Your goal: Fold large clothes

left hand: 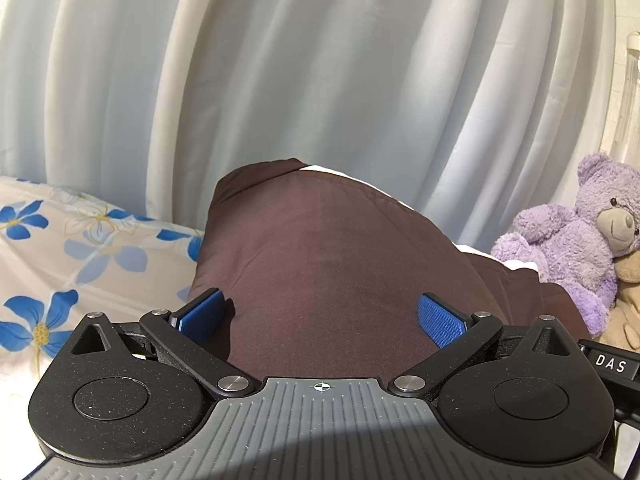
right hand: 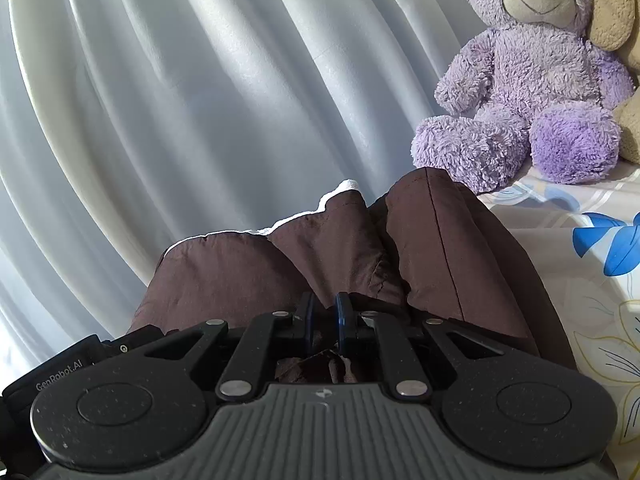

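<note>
A dark brown garment (left hand: 328,248) with a white lining edge lies on the floral bedsheet (left hand: 60,264). In the left wrist view my left gripper (left hand: 322,316) is open, its blue pads (left hand: 200,314) spread wide on either side of the smooth brown cloth, holding nothing. In the right wrist view my right gripper (right hand: 325,320) is shut on a bunched fold of the same brown garment (right hand: 248,268), with cloth pinched between the pads (right hand: 342,320) and wrinkled fabric rising ahead of them.
A purple teddy bear (right hand: 532,92) sits on the bed to the right, also in the left wrist view (left hand: 580,240), with a beige plush toy (right hand: 620,12) behind it. A pale grey curtain (left hand: 320,60) hangs across the back.
</note>
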Motion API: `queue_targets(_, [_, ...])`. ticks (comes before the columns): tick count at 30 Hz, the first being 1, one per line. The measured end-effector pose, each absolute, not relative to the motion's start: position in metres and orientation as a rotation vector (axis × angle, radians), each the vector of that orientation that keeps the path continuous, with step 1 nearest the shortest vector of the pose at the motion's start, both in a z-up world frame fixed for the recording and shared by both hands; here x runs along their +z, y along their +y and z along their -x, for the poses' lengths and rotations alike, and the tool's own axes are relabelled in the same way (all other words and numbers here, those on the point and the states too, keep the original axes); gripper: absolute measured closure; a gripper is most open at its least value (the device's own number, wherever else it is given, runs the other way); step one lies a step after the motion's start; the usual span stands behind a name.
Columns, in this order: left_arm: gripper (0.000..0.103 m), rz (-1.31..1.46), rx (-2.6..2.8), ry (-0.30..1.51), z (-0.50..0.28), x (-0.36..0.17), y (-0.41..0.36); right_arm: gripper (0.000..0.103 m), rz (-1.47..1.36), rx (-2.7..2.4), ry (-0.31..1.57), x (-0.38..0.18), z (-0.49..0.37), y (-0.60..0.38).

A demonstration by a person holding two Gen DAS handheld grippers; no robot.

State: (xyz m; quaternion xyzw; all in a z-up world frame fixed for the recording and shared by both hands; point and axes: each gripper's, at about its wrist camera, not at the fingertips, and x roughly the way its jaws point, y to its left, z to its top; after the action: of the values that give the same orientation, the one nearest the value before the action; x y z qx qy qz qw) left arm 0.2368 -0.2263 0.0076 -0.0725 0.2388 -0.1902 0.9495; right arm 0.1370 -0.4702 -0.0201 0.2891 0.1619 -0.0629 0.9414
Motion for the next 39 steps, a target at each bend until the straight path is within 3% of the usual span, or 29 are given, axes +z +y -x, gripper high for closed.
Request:
queue_targets(11, [0.000, 0.175, -0.372, 0.502, -0.240, 0.006, -0.223, 0.092, -0.544, -0.152, 0.341, -0.015, -0.139, -0.463])
queue_targets(15, [0.000, 0.138, -0.349, 0.579, -0.253, 0.027, -0.223, 0.091, -0.455, -0.216, 0.458, 0.015, -0.154, -0.455])
queue_targets(19, [0.000, 0.084, -0.328, 0.571, -0.276, 0.050, -0.235, 0.074, -0.299, -0.268, 0.524, 0.039, -0.185, -0.446])
queue_targets(24, [0.000, 0.079, -0.354, 0.665, -0.307, 0.037, -0.251, 0.073, -0.290, -0.309, 0.586, 0.017, -0.207, -0.452])
queue_targets(31, [0.000, 0.079, -0.349, 0.555, -0.295, 0.015, -0.254, 0.072, -0.351, -0.296, 0.499, -0.003, -0.195, -0.458])
queue_targets(33, [0.000, 0.112, -0.379, 0.567, -0.296, 0.019, -0.246, 0.067, -0.411, -0.254, 0.479, -0.001, -0.189, -0.466])
queue_targets(37, [0.000, 0.114, -0.529, 0.647, -0.290, 0.041, -0.204, 0.038, -0.566, -0.151, 0.488, 0.021, -0.149, -0.498])
queue_targets(39, [0.000, 0.139, -0.601, 0.670, -0.281, 0.045, -0.166, 0.035, -0.609, -0.108, 0.470, 0.023, -0.115, -0.523])
